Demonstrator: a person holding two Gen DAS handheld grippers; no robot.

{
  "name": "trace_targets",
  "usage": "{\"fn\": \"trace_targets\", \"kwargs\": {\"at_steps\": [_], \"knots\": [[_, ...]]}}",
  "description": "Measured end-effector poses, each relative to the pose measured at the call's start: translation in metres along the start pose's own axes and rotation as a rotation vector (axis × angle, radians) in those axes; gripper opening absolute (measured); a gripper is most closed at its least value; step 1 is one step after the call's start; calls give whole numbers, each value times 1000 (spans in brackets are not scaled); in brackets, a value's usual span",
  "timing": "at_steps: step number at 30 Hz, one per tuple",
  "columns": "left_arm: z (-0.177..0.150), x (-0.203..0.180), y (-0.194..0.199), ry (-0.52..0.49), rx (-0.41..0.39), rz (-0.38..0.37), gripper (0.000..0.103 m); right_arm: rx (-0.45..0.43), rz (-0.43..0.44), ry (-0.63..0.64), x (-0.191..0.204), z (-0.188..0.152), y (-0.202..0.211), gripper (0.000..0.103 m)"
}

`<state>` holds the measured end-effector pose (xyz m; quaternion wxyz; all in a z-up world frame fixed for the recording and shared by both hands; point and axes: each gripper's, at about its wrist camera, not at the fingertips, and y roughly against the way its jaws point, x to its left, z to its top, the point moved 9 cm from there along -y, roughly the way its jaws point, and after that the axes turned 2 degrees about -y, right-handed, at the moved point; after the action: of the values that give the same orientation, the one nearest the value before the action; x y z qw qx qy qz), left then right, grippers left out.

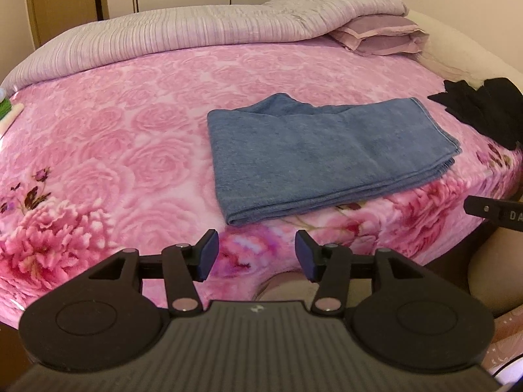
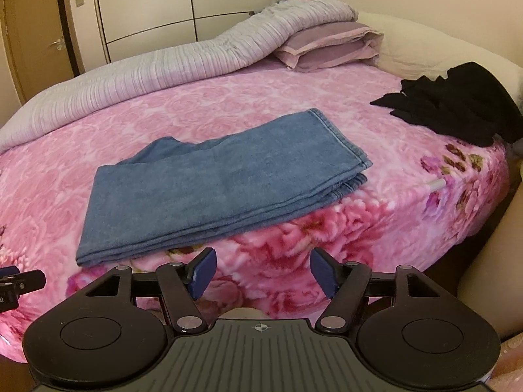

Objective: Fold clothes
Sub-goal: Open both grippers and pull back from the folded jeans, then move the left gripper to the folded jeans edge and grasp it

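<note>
A blue denim garment [image 1: 327, 153] lies folded in several layers on the pink floral bed cover [image 1: 130, 130]; in the right wrist view it [image 2: 222, 186] lies ahead and to the left. My left gripper [image 1: 256, 254] is open and empty, just short of the garment's near edge, over the bed's front edge. My right gripper [image 2: 263, 272] is open and empty, near the garment's near right corner. A black garment [image 2: 457, 104] lies crumpled at the bed's far right; it also shows in the left wrist view [image 1: 483, 107].
A rolled lilac quilt [image 1: 196, 32] and purple pillows [image 1: 382, 32] lie along the bed's far side. A cream headboard [image 2: 408, 42] curves at the right. Wardrobe doors [image 2: 147, 9] stand behind. The bed's front edge drops off just under the grippers.
</note>
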<state>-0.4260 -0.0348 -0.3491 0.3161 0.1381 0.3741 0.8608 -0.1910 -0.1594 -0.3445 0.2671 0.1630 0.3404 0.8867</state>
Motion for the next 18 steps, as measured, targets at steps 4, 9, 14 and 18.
{"fn": "trace_targets", "kwargs": {"at_steps": [4,9,14,18], "knots": [[0,-3,1,-8,-2,4,49,3,6,0,0,-1,-1,68],[0,-3,-6,0,15,-7,49,13,10,9,3,-1,-7,68],[0,-4,-15,3,36,-24,49,13,3,33,6,2,-12,68],[1,-3,-22,14,48,-38,49,17,-7,40,6,4,-19,68]]}}
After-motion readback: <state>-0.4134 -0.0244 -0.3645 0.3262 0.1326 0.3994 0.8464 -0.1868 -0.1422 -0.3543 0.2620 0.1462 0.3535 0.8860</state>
